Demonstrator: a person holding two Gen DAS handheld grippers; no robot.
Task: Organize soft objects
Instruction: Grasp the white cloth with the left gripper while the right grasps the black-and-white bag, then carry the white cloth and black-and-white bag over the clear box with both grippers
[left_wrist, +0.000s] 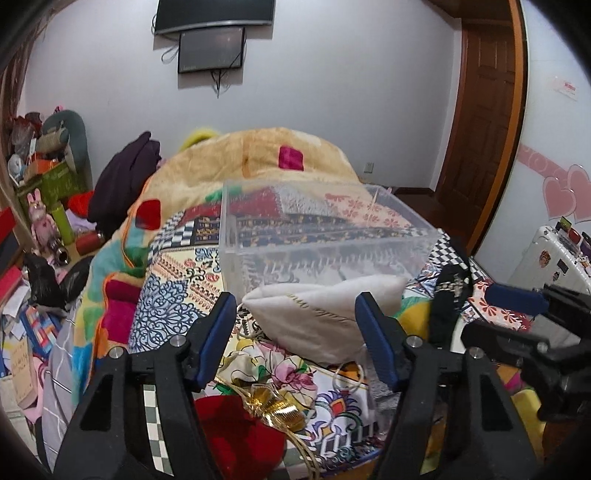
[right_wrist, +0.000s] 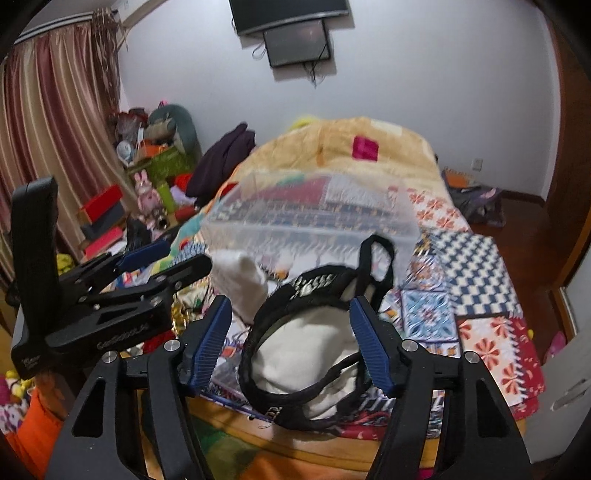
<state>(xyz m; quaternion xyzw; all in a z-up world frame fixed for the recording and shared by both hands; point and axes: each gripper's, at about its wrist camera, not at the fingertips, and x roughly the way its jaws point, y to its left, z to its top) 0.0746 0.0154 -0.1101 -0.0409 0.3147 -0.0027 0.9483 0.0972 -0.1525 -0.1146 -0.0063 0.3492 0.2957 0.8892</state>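
Note:
A clear plastic box (left_wrist: 325, 236) stands on the patterned bed cover; it also shows in the right wrist view (right_wrist: 310, 218). A white soft pouch (left_wrist: 325, 314) lies just in front of it. My left gripper (left_wrist: 295, 317) is open, its blue pads either side of the pouch, not touching it. A black-trimmed white bag (right_wrist: 306, 354) with a black strap lies at the bed's near edge. My right gripper (right_wrist: 290, 325) is open around it. The pouch's corner (right_wrist: 240, 277) shows beyond. The left gripper (right_wrist: 155, 266) appears at the left of the right wrist view.
A red cloth (left_wrist: 236, 435) and a gold ribbon (left_wrist: 273, 406) lie on the bed near me. A beige blanket (left_wrist: 258, 151) is heaped behind the box. Clutter and boxes (right_wrist: 147, 177) fill the floor to the left. A wooden door (left_wrist: 480, 122) stands at the right.

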